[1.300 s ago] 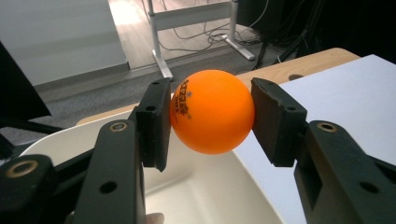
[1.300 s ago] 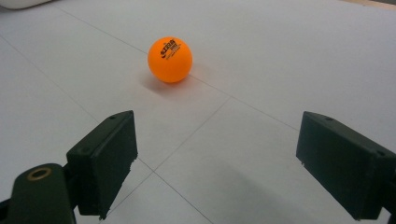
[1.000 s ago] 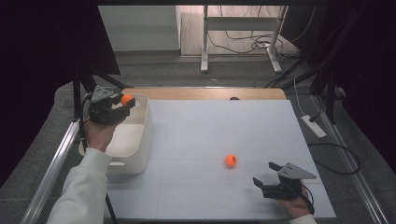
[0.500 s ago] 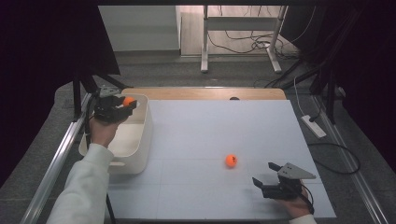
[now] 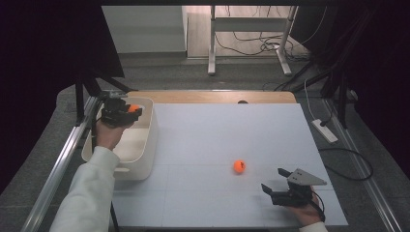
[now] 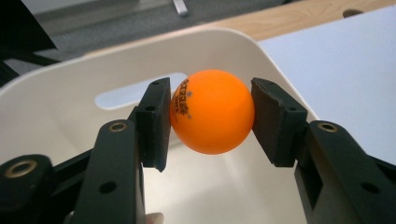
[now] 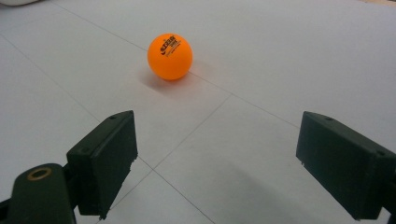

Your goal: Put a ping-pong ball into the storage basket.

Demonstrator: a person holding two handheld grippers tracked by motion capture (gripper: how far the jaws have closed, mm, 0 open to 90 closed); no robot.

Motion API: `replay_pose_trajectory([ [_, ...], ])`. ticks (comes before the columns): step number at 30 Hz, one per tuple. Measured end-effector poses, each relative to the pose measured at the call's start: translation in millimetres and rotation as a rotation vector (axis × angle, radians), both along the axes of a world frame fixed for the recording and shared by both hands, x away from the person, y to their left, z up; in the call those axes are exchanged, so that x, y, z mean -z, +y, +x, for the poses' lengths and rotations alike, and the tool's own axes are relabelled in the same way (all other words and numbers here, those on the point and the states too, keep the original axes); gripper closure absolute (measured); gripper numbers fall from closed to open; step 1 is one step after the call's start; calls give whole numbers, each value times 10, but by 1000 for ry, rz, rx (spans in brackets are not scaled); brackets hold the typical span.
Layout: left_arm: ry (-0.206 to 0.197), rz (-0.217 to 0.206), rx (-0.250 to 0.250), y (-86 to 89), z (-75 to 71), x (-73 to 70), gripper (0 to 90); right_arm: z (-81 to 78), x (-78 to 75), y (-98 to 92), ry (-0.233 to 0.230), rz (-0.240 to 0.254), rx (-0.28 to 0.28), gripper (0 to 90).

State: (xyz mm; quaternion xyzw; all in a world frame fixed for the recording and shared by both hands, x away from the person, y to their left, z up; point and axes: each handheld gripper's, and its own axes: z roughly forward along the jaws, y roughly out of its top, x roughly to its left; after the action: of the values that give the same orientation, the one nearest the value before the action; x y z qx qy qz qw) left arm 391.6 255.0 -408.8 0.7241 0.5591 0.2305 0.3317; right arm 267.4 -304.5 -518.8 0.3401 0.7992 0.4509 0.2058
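The left claw (image 6: 210, 123) pinches an orange ball (image 6: 212, 112) above the white bin (image 5: 145, 145). Released near the rim, it could bounce out. The right claw (image 7: 229, 163), spread wide, waits right of the bin; its ball (image 7: 170, 56) may roll off when nudged.
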Motion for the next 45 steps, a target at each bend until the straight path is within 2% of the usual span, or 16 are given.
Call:
replay_pose_trajectory([
  [6, 17, 3, 9, -7, 12, 14, 505, 2, 3, 0, 2, -2, 4, 121],
  [18, 3, -9, 4, 10, -8, -7, 499, 3, 4, 1, 2, -3, 4, 122],
  [20, -10, -26, -11, 14, -15, -20, 436, 2, 4, 2, 3, -3, 4, 122],
  [21, -12, -35, -14, 18, -17, -28, 333, 1, 3, 2, 2, -3, 4, 122],
  [22, -14, -45, -18, 20, -22, -36, 333, 1, 3, 2, 2, -3, 4, 122],
  [24, -35, -83, -22, 31, -52, -72, 262, 2, 4, 2, 2, -3, 4, 122],
  [26, -48, -94, -17, 35, -74, -95, 204, 3, 4, 2, 2, -3, 4, 122],
  [28, -66, -112, 3, 46, -106, -117, 177, 1, 2, 4, 2, -2, 3, 122],
  [35, -94, -147, 60, 47, -174, -142, 168, -2, -2, 3, 0, -1, 3, 122],
  [45, -142, -181, 141, -111, -313, -260, 164, -17, -10, -8, 2, 18, 6, 122],
])
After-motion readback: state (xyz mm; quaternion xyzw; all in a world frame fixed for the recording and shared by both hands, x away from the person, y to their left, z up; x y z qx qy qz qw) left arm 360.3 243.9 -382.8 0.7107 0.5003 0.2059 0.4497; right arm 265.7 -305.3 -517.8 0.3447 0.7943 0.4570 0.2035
